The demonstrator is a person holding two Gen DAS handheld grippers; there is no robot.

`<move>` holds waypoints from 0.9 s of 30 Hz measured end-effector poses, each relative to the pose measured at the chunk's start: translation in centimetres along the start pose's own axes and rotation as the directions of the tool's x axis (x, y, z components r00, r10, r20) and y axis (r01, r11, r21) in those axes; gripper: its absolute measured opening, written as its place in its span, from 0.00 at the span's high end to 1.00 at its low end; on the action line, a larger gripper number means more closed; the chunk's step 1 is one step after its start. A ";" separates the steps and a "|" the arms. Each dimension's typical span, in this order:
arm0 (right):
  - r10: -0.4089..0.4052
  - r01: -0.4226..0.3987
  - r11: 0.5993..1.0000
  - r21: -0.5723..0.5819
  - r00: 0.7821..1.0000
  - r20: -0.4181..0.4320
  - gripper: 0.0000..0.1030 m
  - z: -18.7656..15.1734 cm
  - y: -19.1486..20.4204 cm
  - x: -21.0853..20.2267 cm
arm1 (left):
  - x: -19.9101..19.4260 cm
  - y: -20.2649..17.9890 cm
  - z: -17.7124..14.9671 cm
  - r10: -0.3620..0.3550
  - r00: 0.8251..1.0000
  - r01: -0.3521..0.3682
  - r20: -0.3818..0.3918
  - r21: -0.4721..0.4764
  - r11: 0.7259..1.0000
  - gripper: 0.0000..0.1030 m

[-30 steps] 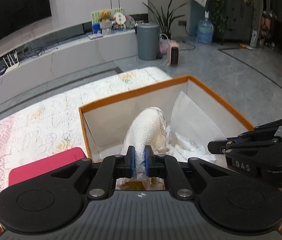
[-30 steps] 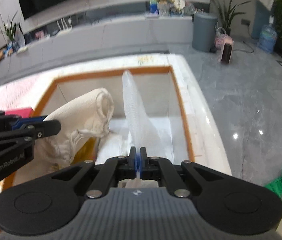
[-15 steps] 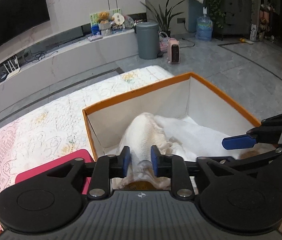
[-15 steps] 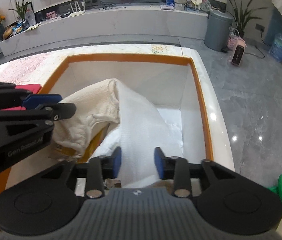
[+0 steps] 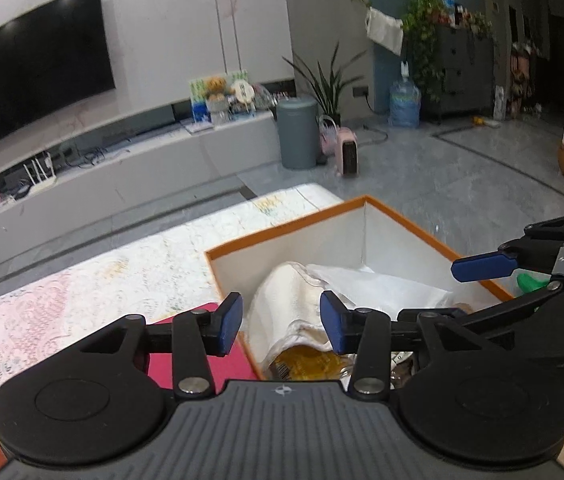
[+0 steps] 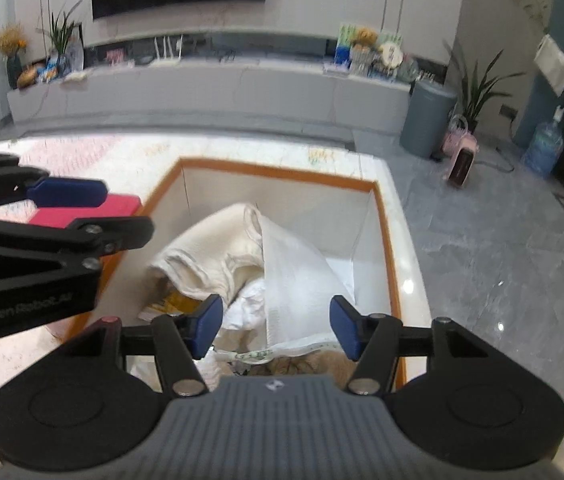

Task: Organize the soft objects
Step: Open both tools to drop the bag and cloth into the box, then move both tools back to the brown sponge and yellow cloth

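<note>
The left gripper [image 5: 281, 322] hangs over the near edge of the orange-rimmed box [image 5: 282, 226], its blue pads standing apart with nothing pressed between them; its jaws have just been opening. Below and beyond the gap lies the cream towel [image 5: 288, 300], bunched inside the box and free of both pads. The right gripper [image 6: 277, 326] is likewise parted — its jaws have just been opening too — and the white cloth [image 6: 296, 280] lies in the box under the gap, touched by neither pad.

Both soft things rest inside the box, the cream towel toward its left side and the white cloth draped beside and partly over it. Under the towel shows a yellow packet [image 5: 302, 362] with a barcode; its printing is too small to read. A red flat object [image 6: 86, 208] lies on the lace-patterned tabletop [image 5: 94, 276] just left of the box.

In the right wrist view the body of the left gripper carries pale lettering that reads "GenRobot.AI". The right gripper's own body shows no legible writing here.
</note>
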State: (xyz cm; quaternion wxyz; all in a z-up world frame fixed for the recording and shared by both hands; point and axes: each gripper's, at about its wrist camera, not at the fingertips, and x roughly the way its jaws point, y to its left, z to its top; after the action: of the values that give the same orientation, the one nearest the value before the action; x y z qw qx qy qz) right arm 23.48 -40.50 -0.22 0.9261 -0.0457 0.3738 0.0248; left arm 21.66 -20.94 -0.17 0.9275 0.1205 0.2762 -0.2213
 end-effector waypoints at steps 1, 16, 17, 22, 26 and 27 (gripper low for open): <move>0.000 0.000 1.000 0.007 1.000 0.021 0.42 -0.2 0.3 -0.7 | -0.7 0.3 -0.2 0.005 1.000 -0.005 0.016 -0.014 1.000 0.51; 0.037 -0.106 0.973 0.207 0.950 0.311 0.35 -6.8 6.6 -8.8 | -9.8 4.5 -6.1 0.153 0.977 -0.126 0.148 -0.181 0.976 0.51; 0.038 -0.111 0.971 0.213 0.947 0.318 0.35 -7.2 7.1 -9.1 | -10.3 4.9 -6.7 0.164 0.975 -0.134 0.152 -0.189 0.973 0.51; 0.037 -0.126 0.963 0.238 0.938 0.344 0.35 -8.9 9.8 -10.1 | -11.7 6.6 -9.0 0.170 0.977 -0.134 0.129 -0.248 0.959 0.51; 0.035 -0.123 0.963 0.238 0.939 0.343 0.34 -9.9 12.2 -10.2 | -12.2 7.5 -10.6 0.209 0.973 -0.180 0.093 -0.254 0.950 0.51; 0.037 -0.124 0.963 0.238 0.940 0.340 0.34 -10.2 12.8 -10.2 | -12.3 7.8 -11.0 0.203 0.976 -0.175 0.084 -0.261 0.949 0.51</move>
State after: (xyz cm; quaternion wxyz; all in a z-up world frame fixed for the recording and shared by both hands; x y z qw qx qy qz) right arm 8.11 -28.97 -1.29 0.9721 0.0942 0.2136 0.0220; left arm 11.09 -6.13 -1.46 0.9659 0.0152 0.2379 -0.1007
